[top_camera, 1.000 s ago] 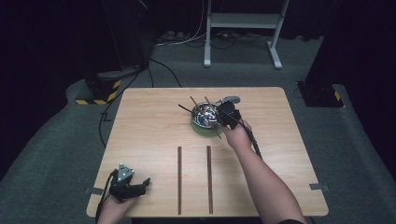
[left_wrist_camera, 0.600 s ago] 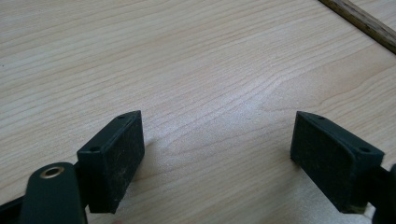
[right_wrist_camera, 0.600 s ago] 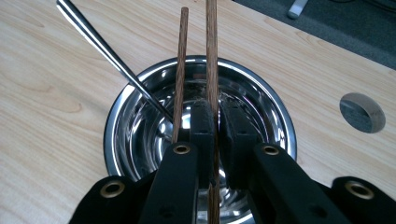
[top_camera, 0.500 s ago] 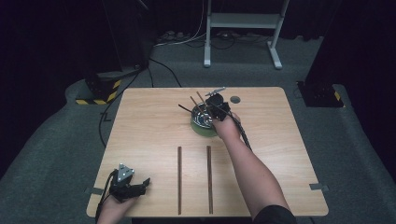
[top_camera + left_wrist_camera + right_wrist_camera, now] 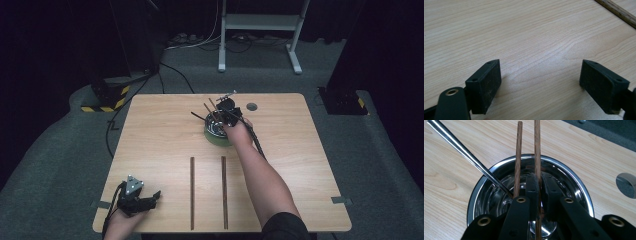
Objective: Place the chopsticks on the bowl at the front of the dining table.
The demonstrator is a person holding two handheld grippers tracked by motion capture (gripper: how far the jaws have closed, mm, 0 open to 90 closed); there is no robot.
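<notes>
Right gripper view: jaws pinch one of two wooden chopsticks (image 5: 537,147) in one bowl (image 5: 574,182); left jaws wide.

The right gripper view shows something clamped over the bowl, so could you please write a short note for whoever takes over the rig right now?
Right claw: shut on one wooden chopstick, over the steel bowl at the table's far middle.
Left claw: open, holding nothing, low over the table at its near left corner.
In the bowl: a second wooden chopstick and a metal chopstick lean on the rim.
Done, apparently: two wooden chopsticks lie parallel on the near table.
Left, probably: place the held stick, then the others.
</notes>
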